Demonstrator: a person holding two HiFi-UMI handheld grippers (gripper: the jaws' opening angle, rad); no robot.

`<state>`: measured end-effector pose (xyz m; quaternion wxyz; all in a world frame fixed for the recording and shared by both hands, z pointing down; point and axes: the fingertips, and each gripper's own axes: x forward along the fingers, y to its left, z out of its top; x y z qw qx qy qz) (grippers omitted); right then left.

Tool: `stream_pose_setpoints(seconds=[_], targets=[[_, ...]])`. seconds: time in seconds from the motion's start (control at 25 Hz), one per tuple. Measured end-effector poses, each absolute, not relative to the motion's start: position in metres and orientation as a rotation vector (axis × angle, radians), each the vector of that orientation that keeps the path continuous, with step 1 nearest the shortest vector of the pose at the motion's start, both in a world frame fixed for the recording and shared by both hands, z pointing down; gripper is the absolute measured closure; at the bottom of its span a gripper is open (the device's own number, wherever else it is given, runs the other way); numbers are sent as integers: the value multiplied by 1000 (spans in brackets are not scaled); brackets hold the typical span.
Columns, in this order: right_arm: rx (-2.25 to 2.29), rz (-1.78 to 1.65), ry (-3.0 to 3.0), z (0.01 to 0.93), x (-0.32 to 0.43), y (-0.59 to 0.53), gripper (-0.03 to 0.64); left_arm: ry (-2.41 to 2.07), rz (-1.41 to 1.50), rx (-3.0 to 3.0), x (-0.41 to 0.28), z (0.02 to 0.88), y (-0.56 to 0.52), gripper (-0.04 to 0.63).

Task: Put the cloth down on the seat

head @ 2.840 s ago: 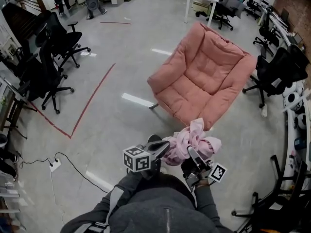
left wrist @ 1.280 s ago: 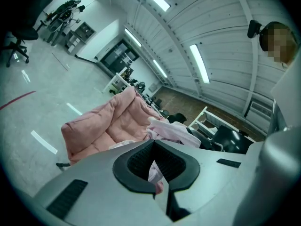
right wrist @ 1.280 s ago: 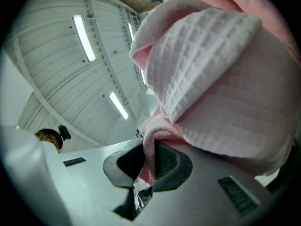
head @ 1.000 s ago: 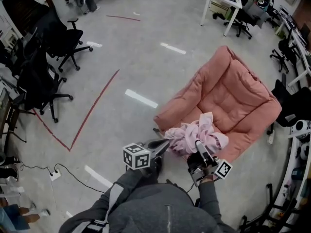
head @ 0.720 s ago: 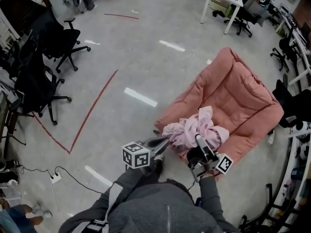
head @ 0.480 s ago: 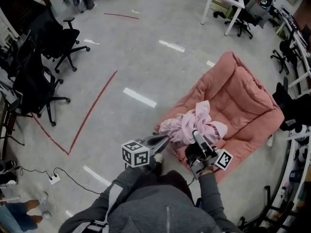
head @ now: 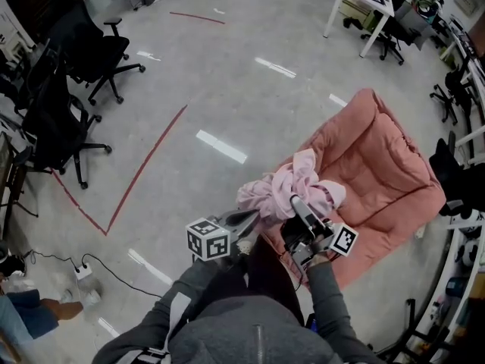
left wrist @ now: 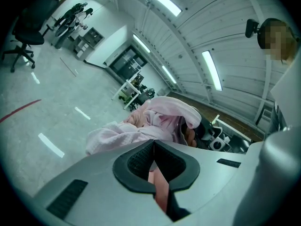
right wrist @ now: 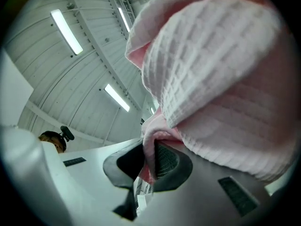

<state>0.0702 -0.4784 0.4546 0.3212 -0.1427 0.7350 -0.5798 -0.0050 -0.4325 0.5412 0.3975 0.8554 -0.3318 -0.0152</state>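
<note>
Pink cloth (head: 286,189) is bunched up and carried between both grippers, hanging by the front edge of the pink armchair seat (head: 379,177), not laid on it. Left gripper (head: 254,218) has its jaws pinched together on a fold of the cloth; right gripper (head: 294,203) clamps another fold, with the bulk draped over its jaws. Black office chairs (head: 72,89) stand well apart on the grey floor (head: 227,74).

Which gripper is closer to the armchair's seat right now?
Right. The right gripper hangs over the pink armchair's front edge, shut on the cloth; the left gripper, also gripping the cloth, sits just off that edge, over the floor.
</note>
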Motion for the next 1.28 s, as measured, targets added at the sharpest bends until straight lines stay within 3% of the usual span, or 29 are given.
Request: stream_pose_setpoints(seconds=[1.28], targets=[[-615,-1806,1883,606,108,-646,589,-892,64,1999,36,607,-524,586]])
